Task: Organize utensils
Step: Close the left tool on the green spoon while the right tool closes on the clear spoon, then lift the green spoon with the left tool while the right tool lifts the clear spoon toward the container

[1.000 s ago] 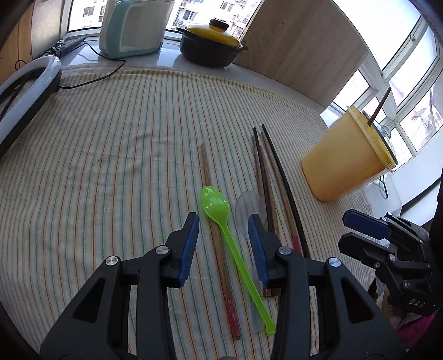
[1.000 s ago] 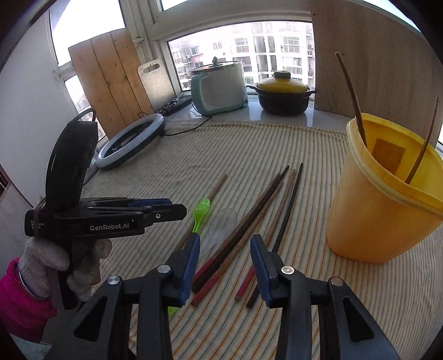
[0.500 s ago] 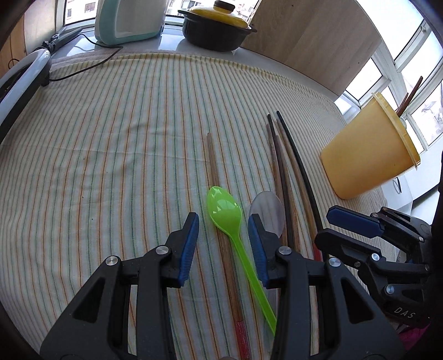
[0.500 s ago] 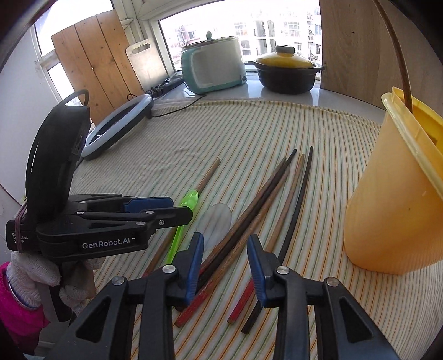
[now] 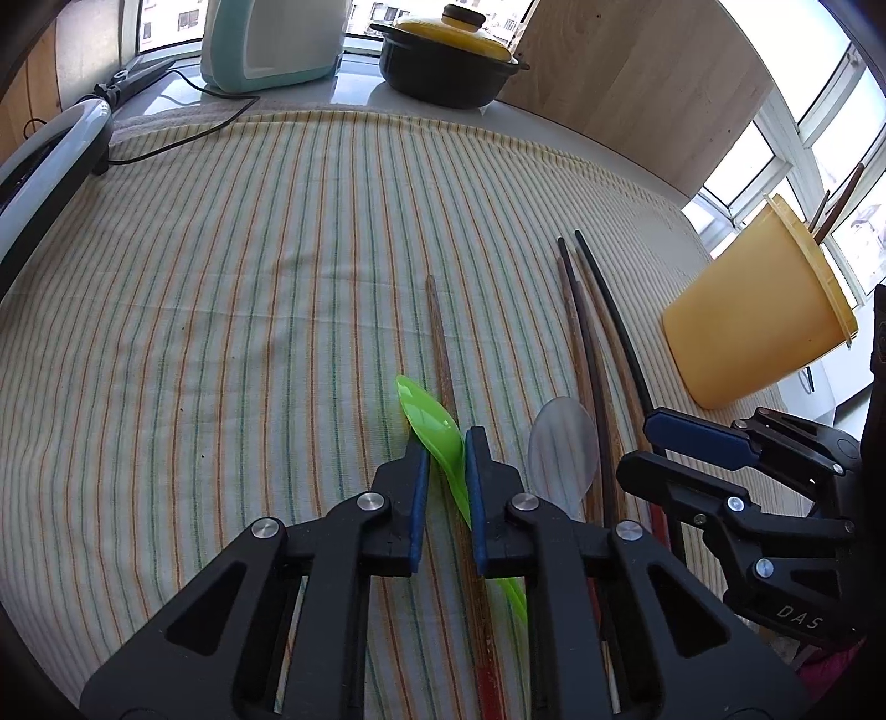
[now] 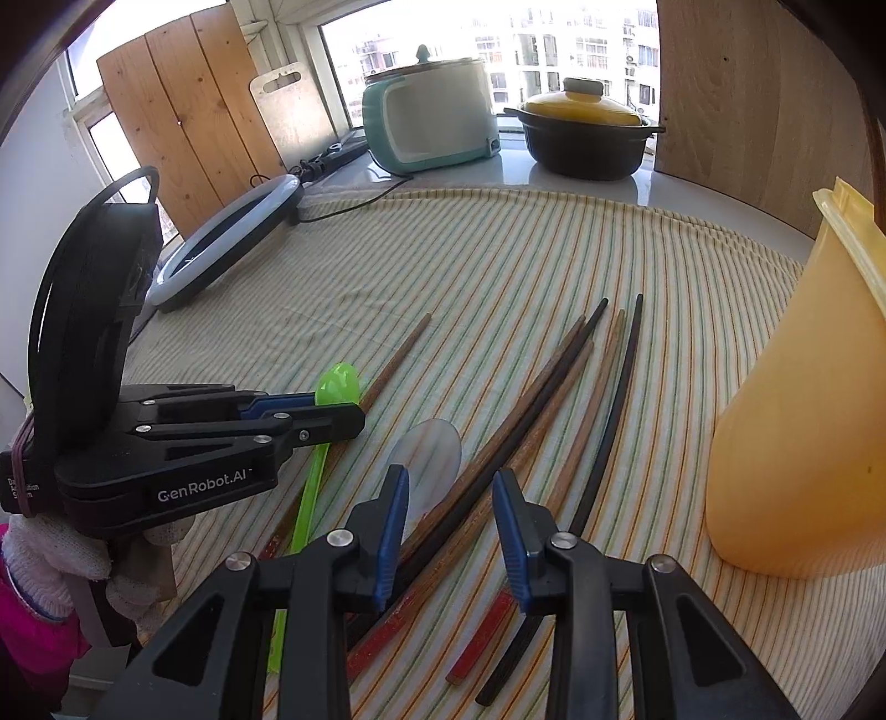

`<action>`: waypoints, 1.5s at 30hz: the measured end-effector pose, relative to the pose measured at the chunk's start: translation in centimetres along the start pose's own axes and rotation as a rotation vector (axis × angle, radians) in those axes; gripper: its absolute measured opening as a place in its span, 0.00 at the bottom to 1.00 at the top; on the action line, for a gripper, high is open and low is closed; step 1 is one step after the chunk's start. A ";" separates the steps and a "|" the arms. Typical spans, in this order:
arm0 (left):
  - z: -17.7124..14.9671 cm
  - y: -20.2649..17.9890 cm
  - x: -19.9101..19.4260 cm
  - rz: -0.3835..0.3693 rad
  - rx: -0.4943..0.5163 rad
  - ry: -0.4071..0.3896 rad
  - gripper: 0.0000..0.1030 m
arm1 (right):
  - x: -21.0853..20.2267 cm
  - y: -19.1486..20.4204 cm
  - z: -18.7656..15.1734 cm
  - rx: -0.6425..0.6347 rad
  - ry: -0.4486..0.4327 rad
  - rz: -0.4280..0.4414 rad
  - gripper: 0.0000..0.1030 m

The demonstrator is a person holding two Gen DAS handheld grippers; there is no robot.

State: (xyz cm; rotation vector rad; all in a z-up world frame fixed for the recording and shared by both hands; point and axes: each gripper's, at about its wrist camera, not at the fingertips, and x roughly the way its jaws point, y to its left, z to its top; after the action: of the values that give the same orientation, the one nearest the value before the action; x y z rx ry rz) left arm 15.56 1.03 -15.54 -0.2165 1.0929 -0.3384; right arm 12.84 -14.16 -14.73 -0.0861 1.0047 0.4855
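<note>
A green plastic spoon (image 5: 432, 426) lies on the striped cloth and is tipped onto its edge. My left gripper (image 5: 443, 437) is closing on it, its blue pads pinching the spoon's neck. A single brown chopstick (image 5: 437, 327) lies just beside it. To the right is a clear plastic spoon (image 5: 562, 443), with several dark and brown chopsticks (image 6: 554, 376) fanned out next to it. My right gripper (image 6: 451, 482) hangs open just above the thick ends of those chopsticks, holding nothing. A yellow cup (image 6: 803, 443) with chopsticks in it stands at the far right.
A teal rice cooker (image 5: 271, 39) and a black pot with a yellow lid (image 5: 448, 61) sit on the sill at the back. A ring light (image 5: 44, 160) lies at the left edge. A wooden board (image 5: 637, 83) leans at the back right.
The left jaws have narrowed onto the green spoon, which has tipped from flat onto its edge. The right gripper has sunk closer to the chopsticks.
</note>
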 end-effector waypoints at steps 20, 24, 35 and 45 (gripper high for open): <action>-0.6 1.0 -0.7 -0.032 -0.011 -0.008 0.09 | 3.7 0.7 1.8 -0.035 0.054 0.022 0.19; -0.5 1.2 -0.7 -0.033 -0.015 -0.009 0.09 | 3.9 1.0 1.8 -0.050 0.055 0.007 0.15; -0.8 1.1 -1.3 -0.033 -0.015 -0.030 0.04 | 2.7 0.9 1.9 -0.028 0.026 0.023 0.03; -0.6 1.2 -1.0 -0.019 -0.014 -0.008 0.03 | 2.4 1.2 1.9 -0.042 0.023 0.036 0.02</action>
State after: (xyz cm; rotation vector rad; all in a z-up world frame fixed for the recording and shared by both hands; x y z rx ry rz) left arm 14.84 2.52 -15.35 -0.2406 1.0866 -0.3464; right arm 14.90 -11.67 -15.46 -0.1117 1.0196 0.5401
